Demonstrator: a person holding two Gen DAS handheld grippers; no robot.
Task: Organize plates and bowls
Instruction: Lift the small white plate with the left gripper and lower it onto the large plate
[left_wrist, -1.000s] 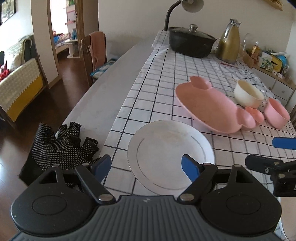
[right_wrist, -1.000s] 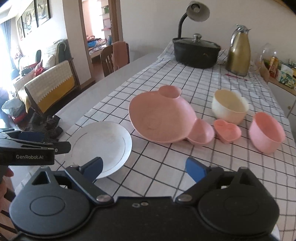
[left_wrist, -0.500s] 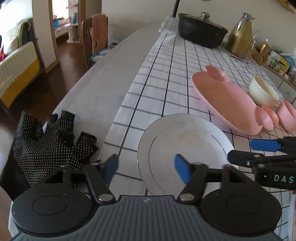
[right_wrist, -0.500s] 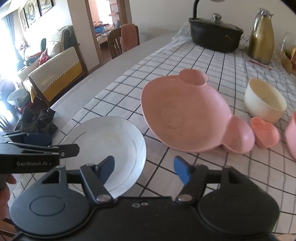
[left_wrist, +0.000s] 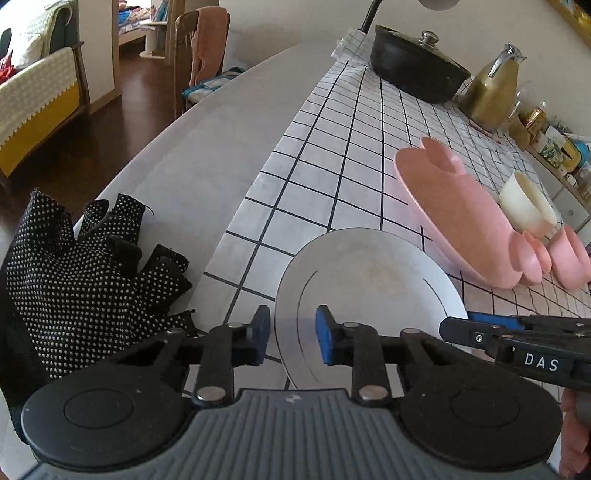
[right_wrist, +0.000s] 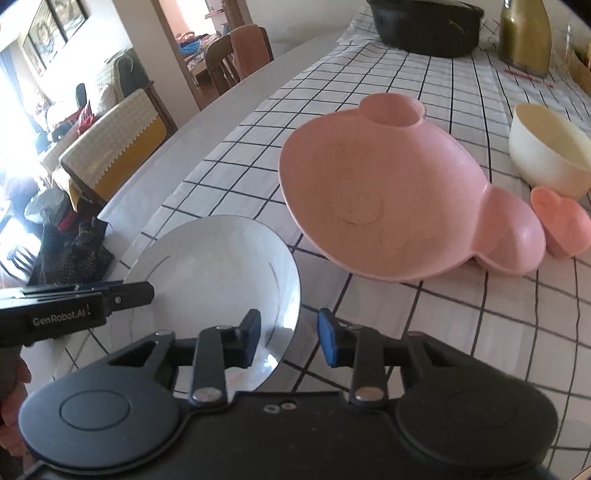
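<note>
White round plate (left_wrist: 369, 280), thin dark ring; left tool (left_wrist: 291, 332) and right tool (right_wrist: 288, 336), just closing, straddle its rim unclenched.

Both wrist cameras looked steeply down along their fingers, close over the surface (left_wrist: 229, 155), sharing the white plate (left_wrist: 369, 280) (right_wrist: 221, 266).

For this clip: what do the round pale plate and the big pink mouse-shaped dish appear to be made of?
Round plate: probably glazed ceramic or melamine, white with a thin dark ring; its sheen catches the window light. I cannot tell which.
Pink dish: likely matte moulded plastic or a fibre composite, even in colour, with thick soft edges, little shine and a faint figure moulded into its floor.
</note>
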